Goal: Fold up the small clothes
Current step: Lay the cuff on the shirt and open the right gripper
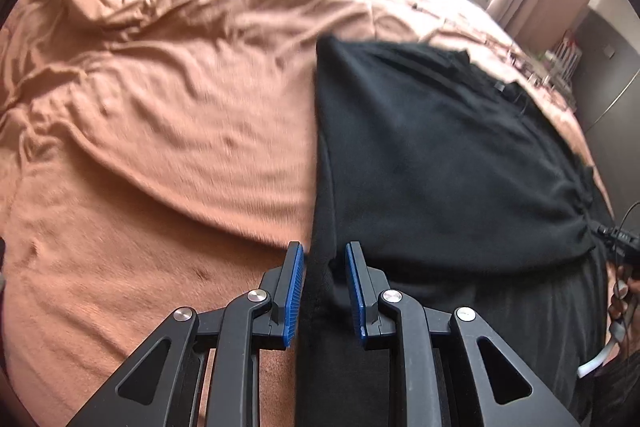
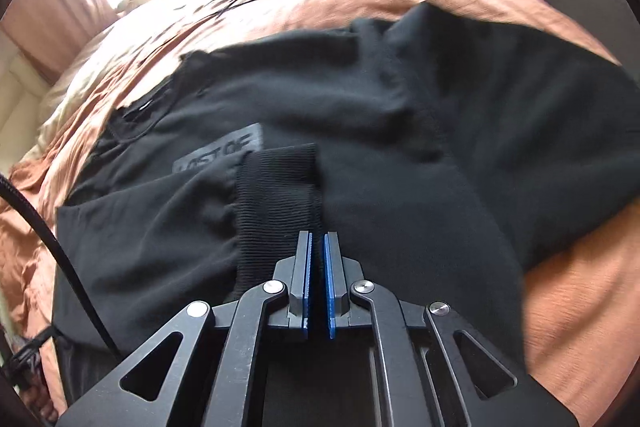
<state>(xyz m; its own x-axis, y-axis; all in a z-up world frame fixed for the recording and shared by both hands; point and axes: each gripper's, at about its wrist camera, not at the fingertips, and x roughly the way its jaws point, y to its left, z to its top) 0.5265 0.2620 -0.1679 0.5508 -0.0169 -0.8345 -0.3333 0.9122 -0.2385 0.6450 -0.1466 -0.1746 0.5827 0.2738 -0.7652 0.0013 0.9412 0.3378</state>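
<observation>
A black fleece sweatshirt (image 2: 400,147) lies spread on the bed's rumpled orange blanket (image 1: 160,107). Only the right view shows its grey printed patch (image 2: 220,153) and ribbed cuff (image 2: 280,195), which the right gripper (image 2: 317,267) seems to pinch, fingers nearly together. The left gripper (image 1: 325,283) straddles the garment's edge, fingers apart.

Left gripper (image 1: 325,251): jaws parted, a clear gap between the blue pads (image 1: 294,291), fingers pointing toward 12 o'clock in its wrist view; black cloth lies in the gap, contact with the pads not discernible. Right gripper (image 2: 317,241): jaws nearly closed, only a thin slit between the blue pads (image 2: 307,279), tips at 12 o'clock, pinching dark ribbed fabric. A hand (image 1: 624,301) shows at 4 o'clock in the left view, partly cut off by the frame edge.
</observation>
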